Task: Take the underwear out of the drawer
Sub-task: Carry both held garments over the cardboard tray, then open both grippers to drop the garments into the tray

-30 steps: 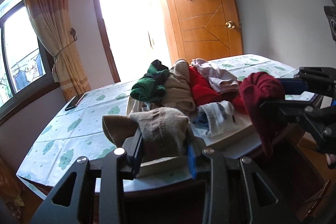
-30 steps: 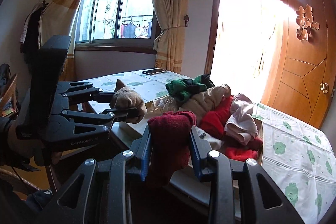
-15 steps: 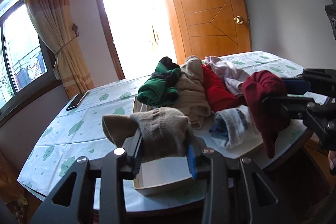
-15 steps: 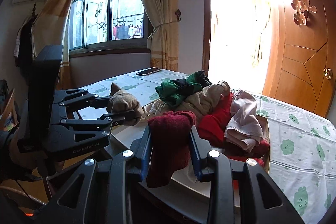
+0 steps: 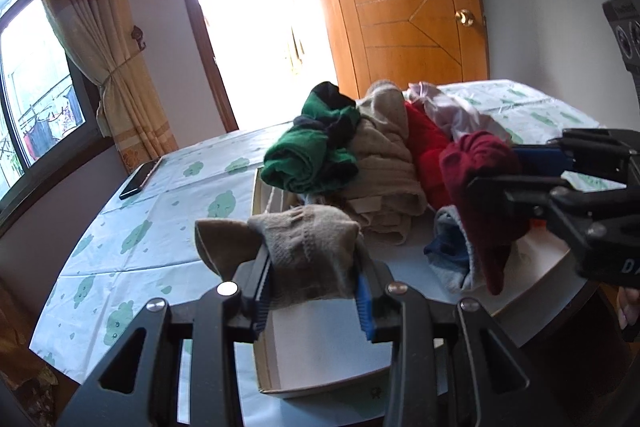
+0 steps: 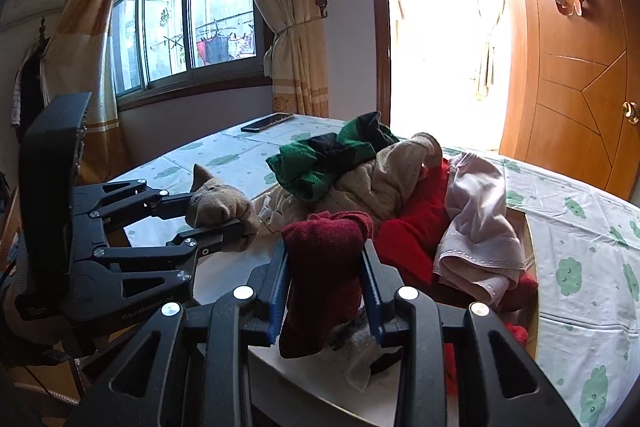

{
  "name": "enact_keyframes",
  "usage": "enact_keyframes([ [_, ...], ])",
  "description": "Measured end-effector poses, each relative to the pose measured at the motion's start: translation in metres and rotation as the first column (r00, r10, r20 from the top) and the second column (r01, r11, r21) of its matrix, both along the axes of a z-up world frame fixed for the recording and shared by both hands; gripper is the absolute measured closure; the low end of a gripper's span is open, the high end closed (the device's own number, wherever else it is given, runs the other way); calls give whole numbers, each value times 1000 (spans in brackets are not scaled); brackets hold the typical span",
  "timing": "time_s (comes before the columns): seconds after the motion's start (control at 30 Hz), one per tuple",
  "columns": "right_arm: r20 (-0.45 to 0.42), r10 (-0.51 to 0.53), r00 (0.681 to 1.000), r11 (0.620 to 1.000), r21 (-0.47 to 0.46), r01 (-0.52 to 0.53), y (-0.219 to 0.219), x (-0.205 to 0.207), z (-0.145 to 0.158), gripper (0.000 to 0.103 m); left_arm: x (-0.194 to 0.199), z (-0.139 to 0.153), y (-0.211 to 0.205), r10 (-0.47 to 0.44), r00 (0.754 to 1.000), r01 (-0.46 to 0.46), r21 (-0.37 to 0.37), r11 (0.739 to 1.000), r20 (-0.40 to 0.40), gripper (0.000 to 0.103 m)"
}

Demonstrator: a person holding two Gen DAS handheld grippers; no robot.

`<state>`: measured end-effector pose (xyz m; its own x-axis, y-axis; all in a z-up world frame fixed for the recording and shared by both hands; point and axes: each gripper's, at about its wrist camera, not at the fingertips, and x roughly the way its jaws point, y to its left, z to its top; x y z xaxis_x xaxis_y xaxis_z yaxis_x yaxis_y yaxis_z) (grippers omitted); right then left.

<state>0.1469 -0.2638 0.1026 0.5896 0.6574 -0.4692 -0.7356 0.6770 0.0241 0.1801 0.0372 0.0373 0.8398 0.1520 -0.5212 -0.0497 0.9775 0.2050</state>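
Observation:
An open drawer [image 5: 262,347] rests on the table and holds a heap of clothes: a green and black piece [image 5: 312,155], a beige knit [image 5: 384,163], a red one [image 5: 424,143] and a pale pink one [image 5: 460,111]. My left gripper [image 5: 312,267] is shut on a small beige knit garment [image 5: 308,243] above the drawer's near end. In the right wrist view that gripper [image 6: 216,215] shows at the left. My right gripper [image 6: 326,291] is shut on a dark red knit garment [image 6: 324,239] that hangs down over the drawer. It is also visible in the left wrist view [image 5: 480,167].
A cloth with green cloud prints [image 5: 140,227] covers the table. A dark phone [image 5: 140,181] lies at its far left corner. A grey-blue garment [image 5: 452,255] lies in the drawer under the red one. Beyond stand a curtained window [image 6: 192,27], a bright doorway and a wooden door [image 5: 420,27].
Both grippers have moved forward over the drawer, so the heap of clothes looms closer. Each keeps its hold on the same garment.

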Motion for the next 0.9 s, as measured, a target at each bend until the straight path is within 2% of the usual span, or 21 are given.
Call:
enact_keyframes([
  [0.57,-74,-38,997,998,-44,35,17,29,-26,67,28,-28,8,24,995,-23,6,1000,-97,67],
  [0.73,-83,-42,996,998,-55,38,18,31,-27,66,30,-31,6,33,994,-32,16,999,-101,59],
  [0.77,-84,-41,996,998,-51,37,17,31,-27,62,29,-31,5,30,994,-28,17,999,-102,58],
  [0.83,-89,-45,995,998,-50,40,19,32,-27,57,26,-29,4,28,995,-26,20,999,-97,54],
  [0.9,-95,-45,995,998,-45,41,16,32,-28,57,22,-27,2,25,996,-24,20,1000,-89,44],
])
